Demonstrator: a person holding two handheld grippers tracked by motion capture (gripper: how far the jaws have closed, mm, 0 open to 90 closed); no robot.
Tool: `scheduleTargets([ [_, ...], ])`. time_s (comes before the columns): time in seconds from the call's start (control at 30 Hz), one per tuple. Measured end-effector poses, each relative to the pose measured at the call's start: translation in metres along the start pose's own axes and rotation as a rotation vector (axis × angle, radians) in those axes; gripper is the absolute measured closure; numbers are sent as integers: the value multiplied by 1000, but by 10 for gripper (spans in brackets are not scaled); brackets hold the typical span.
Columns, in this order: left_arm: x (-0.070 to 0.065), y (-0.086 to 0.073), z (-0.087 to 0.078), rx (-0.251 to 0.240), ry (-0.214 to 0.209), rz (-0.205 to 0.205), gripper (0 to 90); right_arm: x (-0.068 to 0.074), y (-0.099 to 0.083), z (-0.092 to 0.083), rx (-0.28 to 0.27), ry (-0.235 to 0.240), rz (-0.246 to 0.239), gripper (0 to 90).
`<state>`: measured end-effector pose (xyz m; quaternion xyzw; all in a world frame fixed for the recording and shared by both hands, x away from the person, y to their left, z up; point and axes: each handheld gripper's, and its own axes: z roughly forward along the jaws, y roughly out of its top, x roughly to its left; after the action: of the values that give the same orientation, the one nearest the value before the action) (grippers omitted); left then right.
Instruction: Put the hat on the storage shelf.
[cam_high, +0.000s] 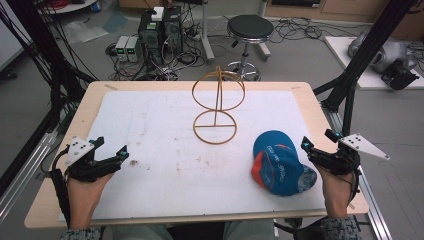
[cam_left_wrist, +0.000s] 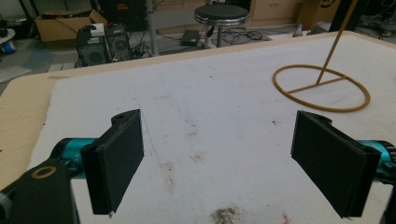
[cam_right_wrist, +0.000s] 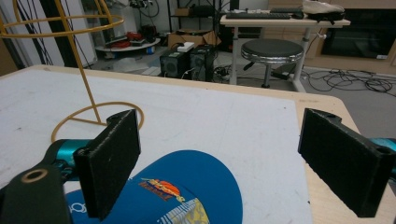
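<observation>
In the high view, a wooden table (cam_high: 55, 200) covered by a white mat (cam_high: 165, 150) is seen from above. A gold wire stand (cam_high: 216, 107) is set upright near the far middle of the mat, its ring base flat on the surface. A blue cap (cam_high: 280, 162) with orange and white markings is laid on the mat's right side, near the front edge. The left gripper (cam_high: 112, 156) is held low over the mat's left edge, well apart from the stand and cap. The right gripper (cam_high: 311, 150) is held just beside the cap's right side; whether it touches the cap cannot be told. A black stool (cam_high: 249, 30) and computer towers (cam_high: 160, 30) are seen on the floor beyond the table.

In the left gripper view, the left gripper (cam_left_wrist: 217, 158) is shown with its jaws spread wide and nothing held between them. Stained mat is seen below, and the stand's ring base (cam_left_wrist: 322, 88) lies ahead to the right.

In the right gripper view, the right gripper (cam_right_wrist: 233, 161) is likewise opened wide, with nothing gripped. The cap (cam_right_wrist: 187, 191) is seen below and between the jaws, nearer the left jaw. The stand (cam_right_wrist: 79, 60) is seen farther off at the left.
</observation>
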<state>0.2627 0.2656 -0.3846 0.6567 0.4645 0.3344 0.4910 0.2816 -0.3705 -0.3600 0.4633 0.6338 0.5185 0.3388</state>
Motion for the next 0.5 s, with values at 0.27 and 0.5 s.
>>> scheduleTargets([
  [0.27,0,1,-1,-5,5,2,174,3,1,-1,-11,5,9,121],
  [0.5,0,1,0,-8,4,0,174,4,1,-3,-7,-2,3,121],
])
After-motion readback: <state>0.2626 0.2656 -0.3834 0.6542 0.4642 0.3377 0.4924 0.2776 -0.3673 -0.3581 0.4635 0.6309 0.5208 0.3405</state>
